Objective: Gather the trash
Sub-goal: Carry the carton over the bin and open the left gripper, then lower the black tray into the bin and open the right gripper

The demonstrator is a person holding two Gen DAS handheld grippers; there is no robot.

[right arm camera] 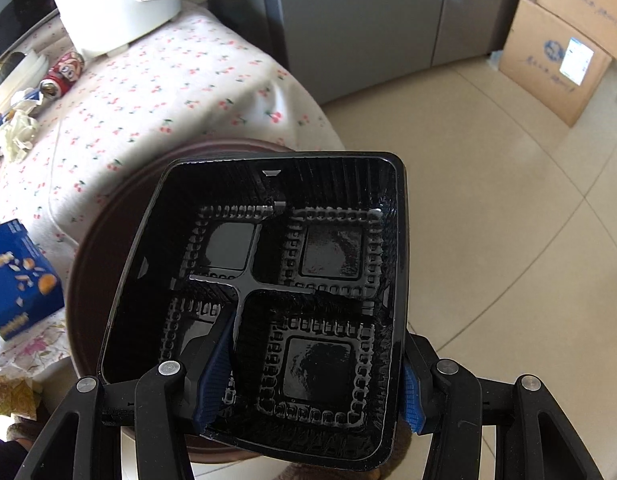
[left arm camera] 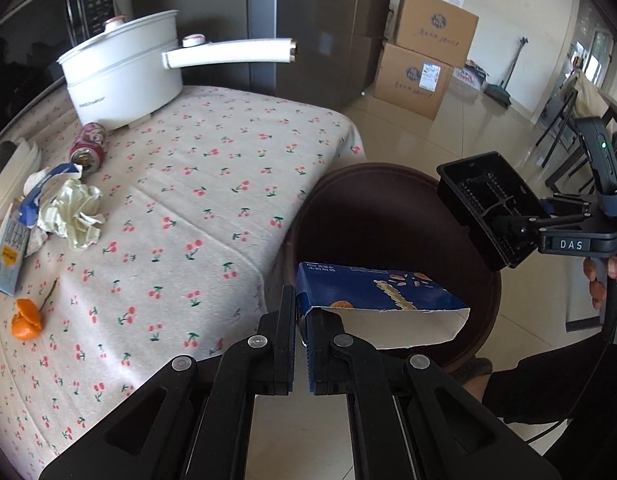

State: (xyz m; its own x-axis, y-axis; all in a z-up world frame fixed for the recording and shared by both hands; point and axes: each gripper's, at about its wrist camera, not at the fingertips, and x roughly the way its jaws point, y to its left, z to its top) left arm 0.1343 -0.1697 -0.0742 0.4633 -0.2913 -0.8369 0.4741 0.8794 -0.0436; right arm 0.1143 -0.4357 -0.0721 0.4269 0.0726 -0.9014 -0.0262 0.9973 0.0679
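My left gripper point(left arm camera: 302, 320) is shut on the edge of a torn blue snack box point(left arm camera: 372, 296), which hangs over the dark round bin point(left arm camera: 388, 208) beside the table. My right gripper point(right arm camera: 312, 364) is shut on a black plastic food tray point(right arm camera: 276, 280), one finger inside it and one outside, holding it above the same bin point(right arm camera: 92, 256). That tray point(left arm camera: 488, 208) and its gripper also show at the right of the left wrist view. The blue box point(right arm camera: 20, 276) appears at the left of the right wrist view.
On the cherry-print tablecloth point(left arm camera: 196, 184) lie a red can point(left arm camera: 88, 148), crumpled paper point(left arm camera: 76, 212), a blue carton point(left arm camera: 8, 256) and orange peel point(left arm camera: 26, 320). A white pot point(left arm camera: 124, 68) stands at the back. Cardboard boxes point(left arm camera: 424, 60) sit on the tiled floor.
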